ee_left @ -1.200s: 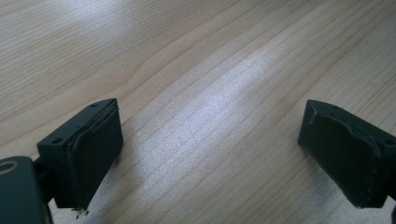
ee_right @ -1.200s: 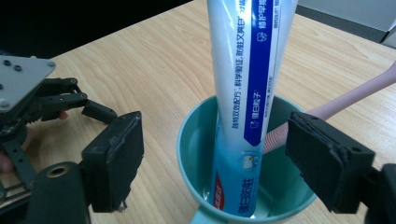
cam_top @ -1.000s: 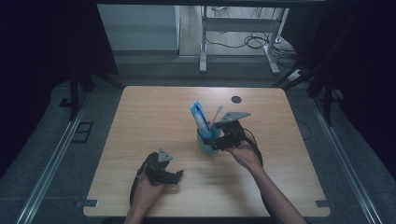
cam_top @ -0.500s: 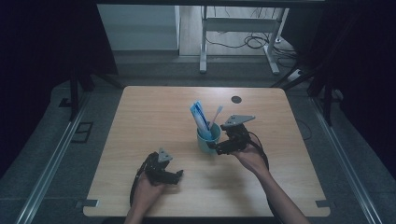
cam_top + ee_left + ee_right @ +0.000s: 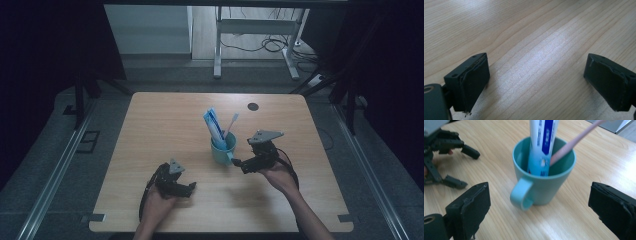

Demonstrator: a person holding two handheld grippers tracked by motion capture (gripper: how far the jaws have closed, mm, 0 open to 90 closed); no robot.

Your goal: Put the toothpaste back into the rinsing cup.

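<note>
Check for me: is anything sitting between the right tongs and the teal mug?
Nothing visible. The right tongs are open, and bare table lies between them and the mug, whose handle faces them. The toothpaste tube and toothbrush stand inside the mug, out of the way.

A dark round spot (image 5: 253,106) marks the wooden table (image 5: 165,125); beyond stands a metal frame (image 5: 220,30) with cables (image 5: 270,45).
</note>
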